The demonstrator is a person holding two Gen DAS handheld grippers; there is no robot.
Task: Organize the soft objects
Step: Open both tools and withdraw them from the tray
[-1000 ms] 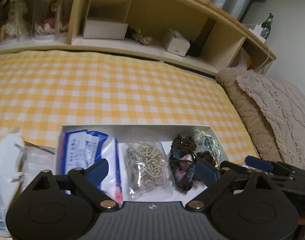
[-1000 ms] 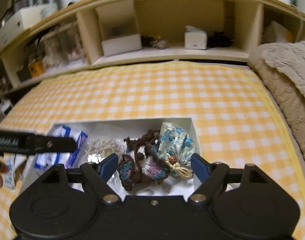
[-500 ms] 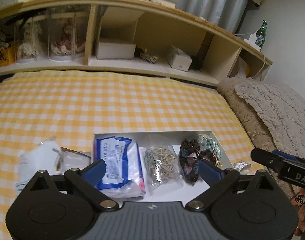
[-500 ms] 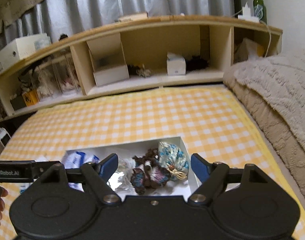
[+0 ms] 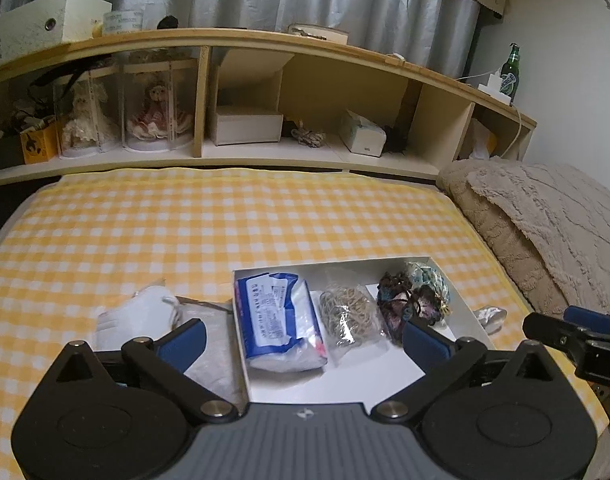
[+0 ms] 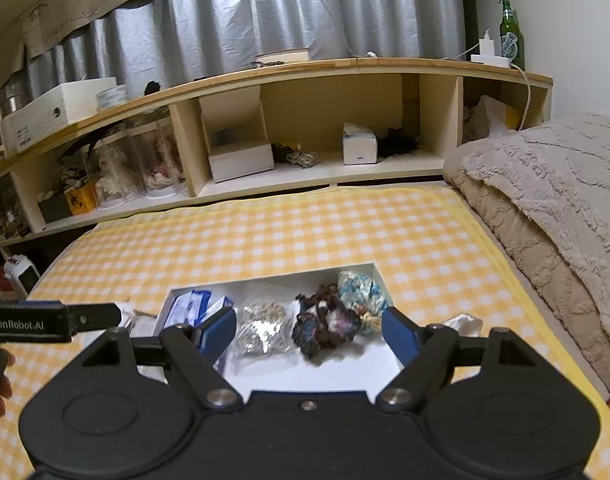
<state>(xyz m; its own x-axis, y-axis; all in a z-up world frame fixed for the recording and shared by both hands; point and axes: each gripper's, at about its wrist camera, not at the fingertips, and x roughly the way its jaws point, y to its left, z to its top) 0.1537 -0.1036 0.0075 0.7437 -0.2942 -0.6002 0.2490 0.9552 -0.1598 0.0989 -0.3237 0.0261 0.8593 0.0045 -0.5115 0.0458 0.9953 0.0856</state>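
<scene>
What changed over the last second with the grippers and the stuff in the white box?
Both grippers drew back and up from the white box, so more of the shelf shows. The left gripper has just been opening wider, with nothing between its jaws; the right gripper stayed open and empty. The blue-and-white packet, rubber-band bag, crochet piece and blue pouch stayed put.

So there's a shallow white box sitting on the yellow checked bed cover, with four soft things lined up in it. Far left is a blue and white plastic pack, lying flat and a bit crumpled. Next to it is a clear bag of tan rubber bands. Then a dark brown and purple crochet piece, touching a light blue patterned pouch in the right corner. A white cloth bundle lies outside, just left of the box.
</scene>
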